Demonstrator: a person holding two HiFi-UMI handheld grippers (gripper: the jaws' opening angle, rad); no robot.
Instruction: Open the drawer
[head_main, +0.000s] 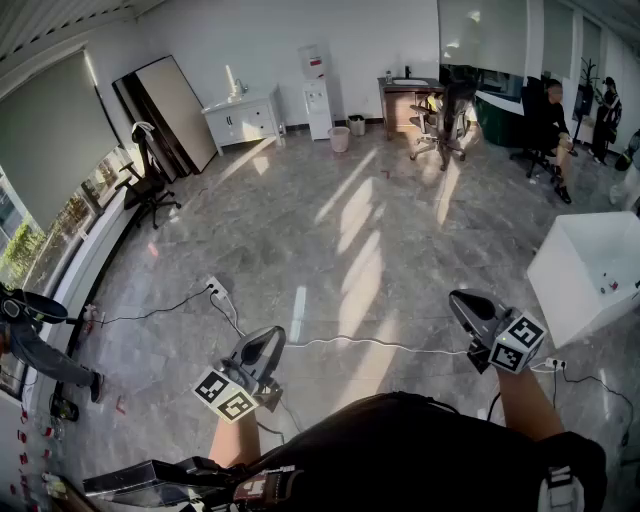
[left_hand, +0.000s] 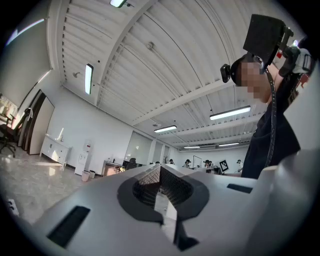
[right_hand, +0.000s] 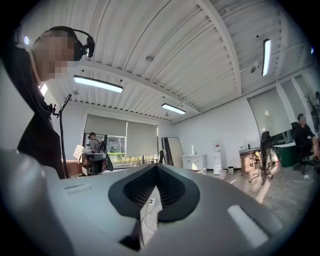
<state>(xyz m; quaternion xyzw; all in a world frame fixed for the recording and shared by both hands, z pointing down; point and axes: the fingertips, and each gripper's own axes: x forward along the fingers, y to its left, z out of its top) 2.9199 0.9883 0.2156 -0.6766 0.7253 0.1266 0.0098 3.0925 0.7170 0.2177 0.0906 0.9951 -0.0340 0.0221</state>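
Note:
I see no drawer close to the grippers. A low white cabinet (head_main: 243, 118) stands against the far wall, too far off to tell its fronts. In the head view my left gripper (head_main: 264, 349) is held above the marble floor at the lower left, with its marker cube toward me. My right gripper (head_main: 468, 308) is at the lower right. Both point away from me and tilt upward. In the left gripper view the left gripper (left_hand: 160, 172) has its jaws together with nothing between them. The right gripper (right_hand: 156, 170) shows the same in the right gripper view.
A white box-shaped unit (head_main: 588, 268) stands at the right. A power strip (head_main: 217, 290) and a white cable (head_main: 380, 346) lie on the floor ahead. Office chairs (head_main: 148, 190), a water dispenser (head_main: 318, 95), a desk (head_main: 405, 100) and a seated person (head_main: 550, 120) are farther back.

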